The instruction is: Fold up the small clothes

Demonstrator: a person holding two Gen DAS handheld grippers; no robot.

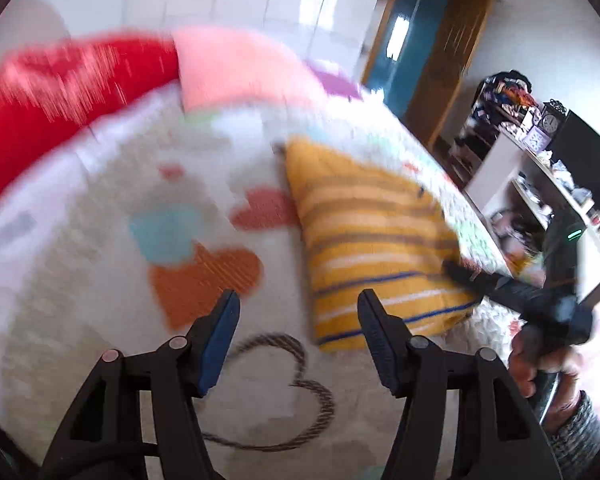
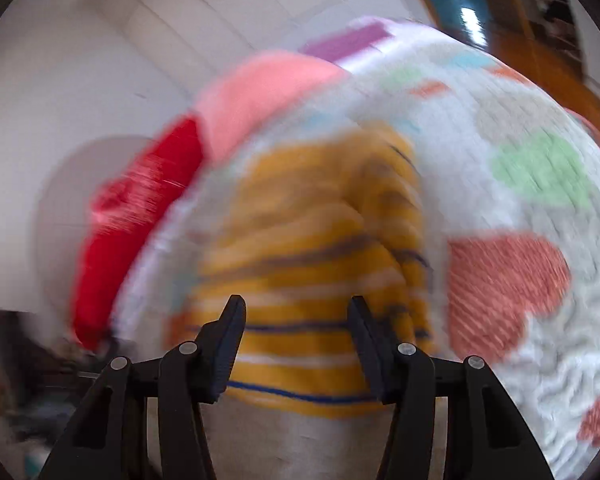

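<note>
The garment (image 1: pixel 376 248), a yellow striped piece, lies on the bed (image 1: pixel 80 240), on a white blanket with heart motifs. In the left wrist view it sits right of centre; in the right wrist view it fills the centre just beyond the claw tips. It looks already partly folded, though blur prevents certainty.

Claw state:
- Left claw (image 1: pixel 298 336): jaws apart, nothing between them, low in the frame over bare blanket just left of the garment's near corner.
- Right claw (image 2: pixel 296 344): jaws apart, empty, facing the garment's near edge.

Step in hand, as judged: approach and take the near edge for a fold.
1. Bring each claw to a separate corner of the near edge.
2. Pinch the garment layers only; the fluffy blanket beneath snags easily.
3. Lift both corners level and lay them over evenly.

View differences: the left wrist view alone shows the right claw from outside, at the garment's lower-right edge, with the hand (image 1: pixel 540 364) holding it, plus shelves (image 1: pixel 540 168) at far right. The right wrist view alone shows ridged bunching down the garment's middle. A red pillow (image 1: pixel 60 92) and a pink one (image 1: pixel 236 68) appear in both.
</note>
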